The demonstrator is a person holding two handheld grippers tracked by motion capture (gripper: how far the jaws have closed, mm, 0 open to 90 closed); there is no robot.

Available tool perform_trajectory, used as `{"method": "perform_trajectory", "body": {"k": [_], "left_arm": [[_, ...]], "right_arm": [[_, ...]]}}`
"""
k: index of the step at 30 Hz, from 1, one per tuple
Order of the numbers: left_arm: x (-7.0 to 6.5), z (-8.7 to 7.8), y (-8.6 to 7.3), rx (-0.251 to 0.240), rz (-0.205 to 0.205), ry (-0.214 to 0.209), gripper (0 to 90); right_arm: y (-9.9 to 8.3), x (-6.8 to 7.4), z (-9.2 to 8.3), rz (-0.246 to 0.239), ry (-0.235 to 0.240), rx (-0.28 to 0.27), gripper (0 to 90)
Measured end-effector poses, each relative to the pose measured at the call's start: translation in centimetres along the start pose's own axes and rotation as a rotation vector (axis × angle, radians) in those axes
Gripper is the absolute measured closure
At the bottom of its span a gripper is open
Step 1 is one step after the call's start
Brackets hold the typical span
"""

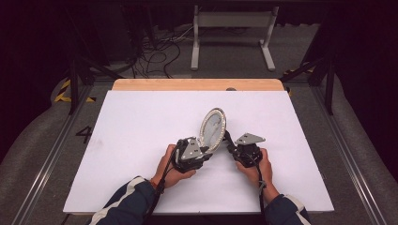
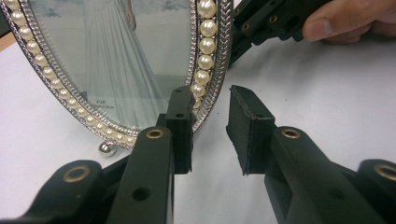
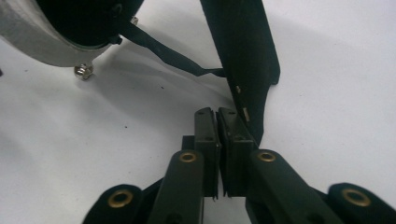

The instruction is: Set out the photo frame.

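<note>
left gripper (image 2: 210, 133) fingers apart, empty – beside oval frame (image 2: 116, 70) | right gripper (image 3: 217, 154) fingers closed

Even overhead light brightens the white counter (image 1: 141, 140) while the surroundings stay dark. Soft shadows fall under the frame (image 3: 42, 37). Both gripper views look slightly soft, jaws blurred nearest the lens.
</note>
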State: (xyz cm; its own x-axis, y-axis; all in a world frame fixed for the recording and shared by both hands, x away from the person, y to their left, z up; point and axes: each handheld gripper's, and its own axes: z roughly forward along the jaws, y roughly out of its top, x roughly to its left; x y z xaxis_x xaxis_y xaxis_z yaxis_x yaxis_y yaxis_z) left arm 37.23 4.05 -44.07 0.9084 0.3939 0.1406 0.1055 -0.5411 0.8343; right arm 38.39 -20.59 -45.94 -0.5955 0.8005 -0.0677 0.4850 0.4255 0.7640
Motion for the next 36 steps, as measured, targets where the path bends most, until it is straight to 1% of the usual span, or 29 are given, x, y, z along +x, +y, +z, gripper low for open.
{"method": "perform_trajectory", "body": {"k": [1,4,7,10,12,13,15,17,20,23,24,26,27,29,31,32,34,36], "left_arm": [[0.1,-0.2,-0.1,-0.001,0.004,-0.004,67.9],[0.3,-0.8,-0.3,-0.012,-0.001,-0.009,64.6],[0.5,-1.4,-0.6,-0.002,0.008,-0.006,59.8],[0.7,-2.1,-0.7,0.012,0.014,-0.003,56.1],[0.9,-2.7,-0.8,0.013,0.016,0.008,53.2],[1.0,-3.0,-0.9,0.012,0.017,0.018,52.2],[1.3,-3.6,-1.1,0.007,0.011,0.044,50.5],[1.4,-4.1,-1.3,0.017,0.012,0.066,47.7],[1.6,-4.7,-1.9,0.021,0.007,0.091,43.3],[1.7,-5.5,-2.4,0.033,-0.002,0.103,38.3],[1.7,-5.8,-2.5,0.032,-0.007,0.111,35.4],[1.7,-6.6,-2.9,0.016,-0.046,0.127,30.1],[1.7,-6.6,-2.9,0.016,-0.046,0.127,28.6],[1.7,-7.2,-3.4,0.015,-0.069,0.126,27.5],[1.5,-7.7,-4.2,0.026,-0.074,0.125,26.6],[1.4,-8.0,-4.5,0.031,-0.077,0.119,26.0],[1.2,-8.6,-5.3,0.023,-0.083,0.1,22.9],[1.1,-9.0,-5.8,0.019,-0.083,0.079,22.1]], "right_arm": [[0.0,0.1,-0.1,0.002,0.004,-0.004,85.6],[0.0,0.2,-0.4,-0.002,0.023,-0.025,83.0],[0.0,0.6,-0.9,-0.015,0.038,-0.041,81.5],[0.0,1.0,-1.5,-0.019,0.065,-0.064,80.8],[0.1,1.4,-1.9,-0.03,0.081,-0.08,79.3],[0.2,1.7,-2.1,-0.036,0.092,-0.091,78.5],[0.3,2.1,-2.5,-0.051,0.097,-0.106,77.6],[0.4,2.5,-2.9,-0.059,0.112,-0.117,75.5],[0.4,2.9,-3.0,-0.073,0.123,-0.115,70.7],[0.4,3.2,-3.0,-0.075,0.131,-0.113,65.9],[0.5,3.3,-3.0,-0.069,0.132,-0.116,62.4],[0.6,3.4,-3.0,-0.061,0.131,-0.117,57.8],[0.6,3.4,-3.0,-0.061,0.131,-0.117,57.8],[0.6,3.6,-3.0,-0.06,0.132,-0.118,53.4],[0.7,3.8,-3.0,-0.05,0.131,-0.121,50.4],[0.8,3.9,-2.9,-0.048,0.134,-0.124,48.8],[0.9,4.2,-2.9,-0.045,0.137,-0.13,45.3],[1.1,4.4,-2.8,-0.046,0.14,-0.136,43.4]]}}
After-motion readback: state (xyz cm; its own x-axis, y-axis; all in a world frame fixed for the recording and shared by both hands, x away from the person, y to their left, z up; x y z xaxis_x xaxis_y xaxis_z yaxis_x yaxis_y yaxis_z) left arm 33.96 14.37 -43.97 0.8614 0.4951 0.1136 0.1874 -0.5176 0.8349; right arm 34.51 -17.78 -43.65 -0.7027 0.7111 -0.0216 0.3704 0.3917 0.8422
